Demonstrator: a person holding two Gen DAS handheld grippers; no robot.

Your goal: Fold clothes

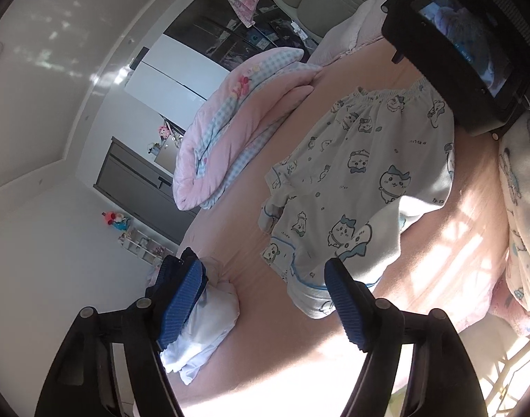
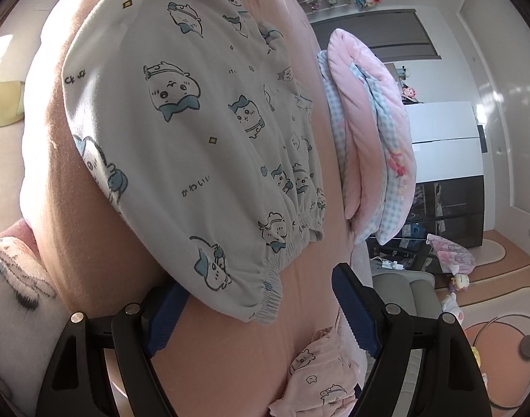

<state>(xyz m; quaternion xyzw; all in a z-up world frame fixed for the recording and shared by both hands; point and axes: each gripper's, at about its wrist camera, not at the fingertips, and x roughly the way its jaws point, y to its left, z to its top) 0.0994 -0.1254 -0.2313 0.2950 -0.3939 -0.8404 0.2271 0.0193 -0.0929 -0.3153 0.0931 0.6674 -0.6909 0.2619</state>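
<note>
Sunlit white walls (image 1: 39, 208), dark glossy cabinet (image 2: 449, 208).

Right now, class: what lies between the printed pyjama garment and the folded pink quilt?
In both wrist views, only bare pink bedsheet separates the pyjama garment from the quilt.

The left claw (image 1: 265, 304) has black plastic arms with round silver screws and two blue ribbed pads. The right claw (image 2: 261, 316) looks the same. At 1 o'clock, its black box carries a small lit screen (image 1: 468, 40).
</note>
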